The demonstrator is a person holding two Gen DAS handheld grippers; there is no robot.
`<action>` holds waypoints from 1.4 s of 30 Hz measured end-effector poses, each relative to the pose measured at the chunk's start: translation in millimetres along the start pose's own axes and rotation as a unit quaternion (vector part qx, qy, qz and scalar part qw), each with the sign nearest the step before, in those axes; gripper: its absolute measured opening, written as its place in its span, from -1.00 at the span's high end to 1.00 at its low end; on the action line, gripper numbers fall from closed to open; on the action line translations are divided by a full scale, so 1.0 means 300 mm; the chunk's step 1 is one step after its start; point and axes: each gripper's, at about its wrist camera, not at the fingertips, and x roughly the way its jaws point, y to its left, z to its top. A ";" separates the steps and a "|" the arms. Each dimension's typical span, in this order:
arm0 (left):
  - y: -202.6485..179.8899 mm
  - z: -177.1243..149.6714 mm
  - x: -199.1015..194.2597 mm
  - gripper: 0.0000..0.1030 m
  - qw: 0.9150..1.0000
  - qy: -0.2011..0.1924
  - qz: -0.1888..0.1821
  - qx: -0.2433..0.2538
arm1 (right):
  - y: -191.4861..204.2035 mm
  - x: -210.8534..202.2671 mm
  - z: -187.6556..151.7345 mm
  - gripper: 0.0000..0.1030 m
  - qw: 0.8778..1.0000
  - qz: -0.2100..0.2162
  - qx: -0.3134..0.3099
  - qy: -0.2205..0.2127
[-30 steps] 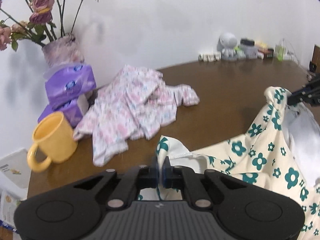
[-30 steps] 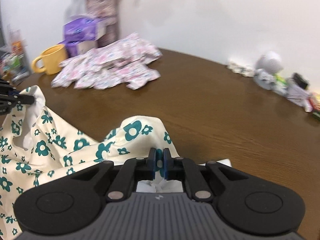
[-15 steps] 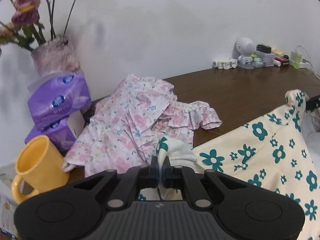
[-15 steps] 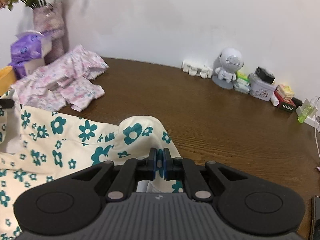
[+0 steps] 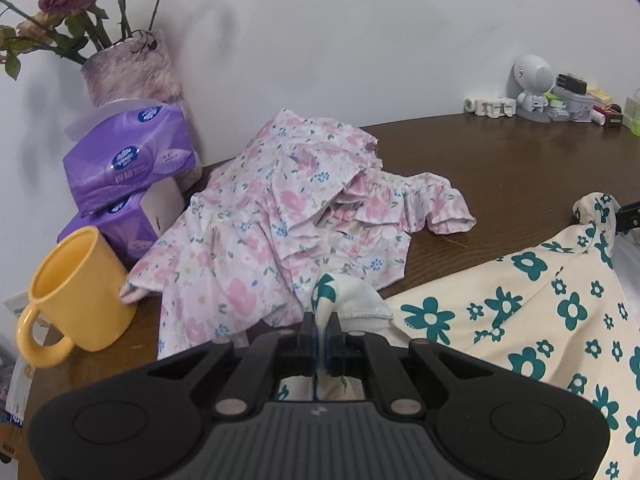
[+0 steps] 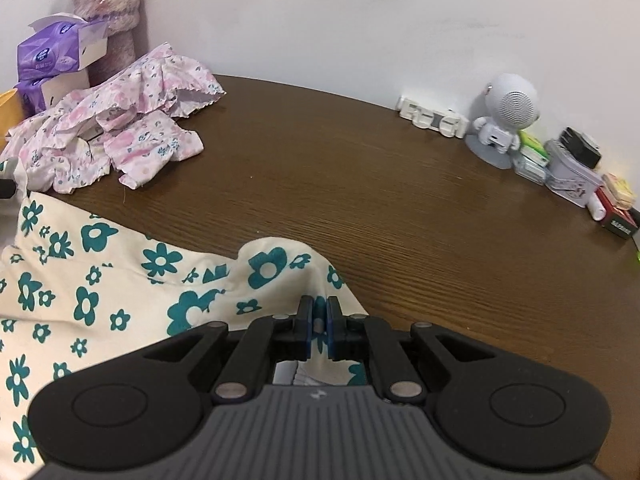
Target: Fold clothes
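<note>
Pinching one edge of the cream teal-flowered garment point(image 5: 520, 312) in each gripper: I'm seeing the left gripper point(image 5: 320, 326) and right gripper point(image 6: 319, 320) both clamped on fabric, cloth spanning lower frame above the table point(image 6: 400, 208). Thin bites are risking a slip; I'm also worrying about snagging the pink floral garment point(image 5: 288, 224) or tipping the yellow mug point(image 5: 76, 292) at left.

Brown table point(image 6: 360, 184) w/ clothes, mug point(image 5: 76, 292)
</note>
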 end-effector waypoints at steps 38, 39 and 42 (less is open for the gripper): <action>0.005 -0.434 -0.601 -0.67 0.994 -0.054 -0.086 -0.042 | -0.004 -0.630 -0.508 -0.31 0.991 0.088 0.049 -0.085; -0.015 -0.450 -0.610 -0.67 0.994 -0.059 -0.083 -0.038 | 0.008 -0.645 -0.535 -0.31 0.992 0.082 0.045 -0.085; -0.049 -0.486 -0.604 -0.63 0.994 -0.063 -0.068 -0.055 | 0.042 -0.673 -0.606 -0.31 0.992 0.076 0.042 -0.087</action>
